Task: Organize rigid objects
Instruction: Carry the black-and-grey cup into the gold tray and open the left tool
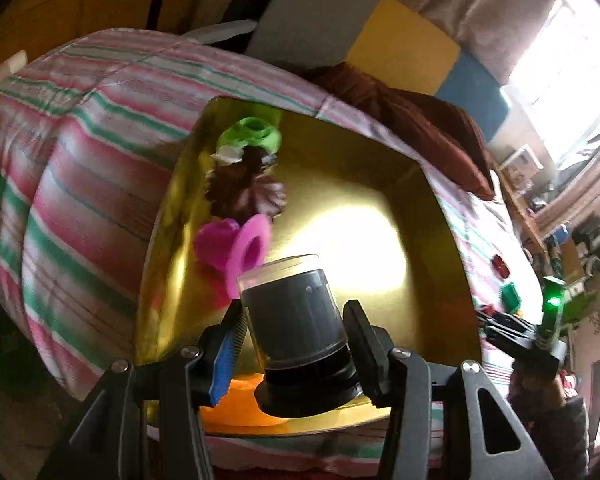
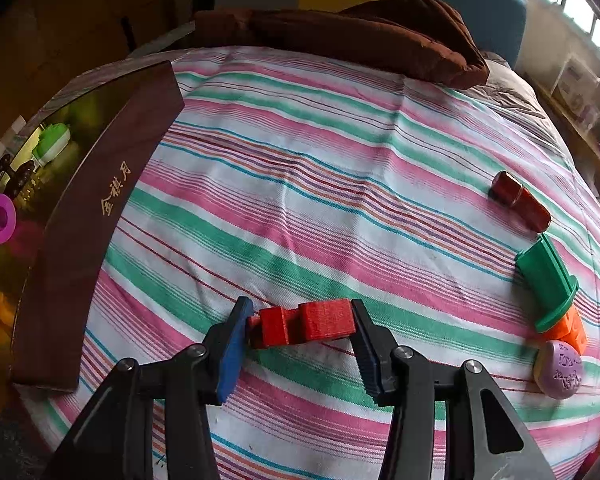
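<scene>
Jar (image 1: 296, 312) over gold tray (image 1: 380, 168); red block (image 2: 306, 322) on striped bed (image 2: 300, 184).

Left gripper (image 1: 296, 336) has its fingers clenched on the dark, clear-capped jar, held tilted above the near part of the tray, just near of the pink spool (image 1: 244, 252); a brown piece (image 1: 244, 188) and a green piece (image 1: 252, 136) lie farther along the tray's left side, and something orange (image 1: 240, 404) shows at its near edge. To place well, lower the jar onto bare gold to the right of the pink spool, level it, then release. Right gripper (image 2: 300, 322) has its fingers closed against both ends of the red block, which rests on the bed to the right of the tray's brown wall (image 2: 100, 216). Lift it straight up so it clears that wall. A green piece (image 2: 548, 284) and a purple disc (image 2: 560, 368) wait at far right.
</scene>
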Demonstrator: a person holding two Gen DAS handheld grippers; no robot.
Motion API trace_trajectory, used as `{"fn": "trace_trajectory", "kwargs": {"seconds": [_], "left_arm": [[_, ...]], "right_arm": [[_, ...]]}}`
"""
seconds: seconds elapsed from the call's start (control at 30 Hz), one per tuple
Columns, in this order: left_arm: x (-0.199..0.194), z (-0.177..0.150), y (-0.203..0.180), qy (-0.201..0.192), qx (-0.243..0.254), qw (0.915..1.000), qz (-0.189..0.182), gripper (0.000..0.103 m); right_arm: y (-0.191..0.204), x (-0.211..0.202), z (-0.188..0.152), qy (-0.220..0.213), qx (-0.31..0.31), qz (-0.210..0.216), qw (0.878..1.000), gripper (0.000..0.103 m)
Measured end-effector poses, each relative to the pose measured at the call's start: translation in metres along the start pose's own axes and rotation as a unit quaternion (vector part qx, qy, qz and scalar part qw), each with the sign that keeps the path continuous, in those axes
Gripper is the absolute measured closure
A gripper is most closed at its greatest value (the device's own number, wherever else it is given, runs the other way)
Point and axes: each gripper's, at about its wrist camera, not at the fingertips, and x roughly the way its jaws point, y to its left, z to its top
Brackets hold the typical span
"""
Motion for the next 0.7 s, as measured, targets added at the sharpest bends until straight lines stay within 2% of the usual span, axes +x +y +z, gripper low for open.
{"fn": "trace_trajectory", "kwargs": {"seconds": [0.1, 0.17, 0.2, 0.33, 0.6, 0.7], "left_arm": [[0.004, 0.000, 0.006, 0.000, -0.001, 1.0000, 0.003, 0.047], [0.005, -0.001, 0.006, 0.001, 0.007, 0.9996, 0.029, 0.047], [0.009, -0.003, 0.006, 0.009, 0.017, 0.9983, 0.055, 0.047], [0.010, -0.007, 0.014, 0.020, -0.002, 0.9989, 0.043, 0.048], [-0.015, -0.009, 0.011, -0.019, 0.018, 0.9976, 0.063, 0.048], [-0.030, -0.011, 0.007, -0.048, 0.036, 0.9948, 0.082, 0.048]], "right_arm": [[0.000, 0.000, 0.000, 0.000, 0.000, 0.000, 1.000, 0.053], [0.001, 0.000, 0.000, 0.000, 0.000, -0.001, 1.000, 0.053], [0.001, 0.000, 0.000, 0.000, 0.000, -0.001, 1.000, 0.053], [0.000, 0.000, 0.000, -0.001, 0.000, -0.002, 1.000, 0.053], [0.000, 0.000, 0.000, -0.002, -0.002, -0.003, 1.000, 0.053], [0.000, 0.000, 0.000, -0.002, -0.004, -0.006, 1.000, 0.055]]}}
